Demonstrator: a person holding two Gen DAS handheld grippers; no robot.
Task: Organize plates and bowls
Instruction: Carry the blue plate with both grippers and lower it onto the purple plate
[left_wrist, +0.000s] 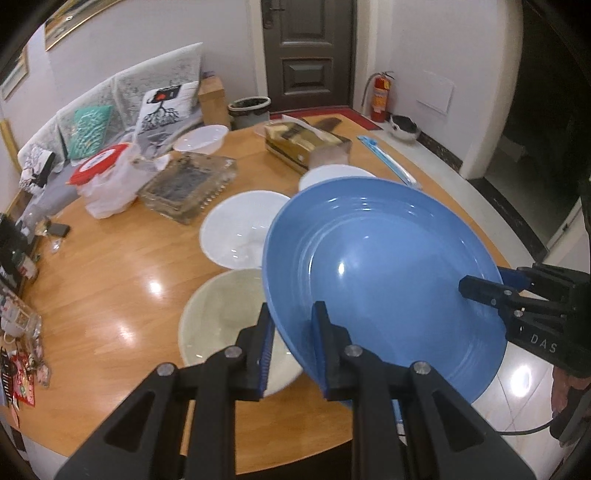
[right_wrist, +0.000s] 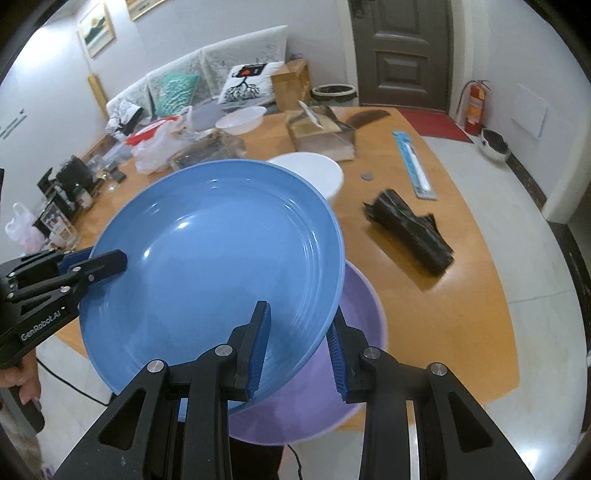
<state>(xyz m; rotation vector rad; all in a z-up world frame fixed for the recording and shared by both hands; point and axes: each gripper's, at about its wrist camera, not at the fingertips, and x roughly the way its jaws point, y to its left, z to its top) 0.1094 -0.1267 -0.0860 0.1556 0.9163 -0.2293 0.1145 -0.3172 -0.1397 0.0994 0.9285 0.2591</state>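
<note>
A large blue plate (left_wrist: 380, 273) is held in the air above the wooden table (left_wrist: 110, 288), tilted. My left gripper (left_wrist: 291, 343) is shut on its near rim. My right gripper (right_wrist: 301, 343) is shut on the opposite rim of the blue plate (right_wrist: 214, 258). Each gripper shows in the other's view: the right one (left_wrist: 480, 291) and the left one (right_wrist: 107, 266). Under the plate lies a purple plate (right_wrist: 332, 387). A beige plate (left_wrist: 221, 317) and a white bowl (left_wrist: 240, 229) lie to the left. Another white bowl (right_wrist: 314, 170) sits behind.
A glass tray (left_wrist: 188, 184), a tissue box (left_wrist: 303, 144), a plastic bag with a red lid (left_wrist: 107, 177) and a white bowl (left_wrist: 201, 138) stand at the back. A black bag (right_wrist: 410, 229) and a blue packet (right_wrist: 413, 162) lie on the right. Clutter lines the left edge.
</note>
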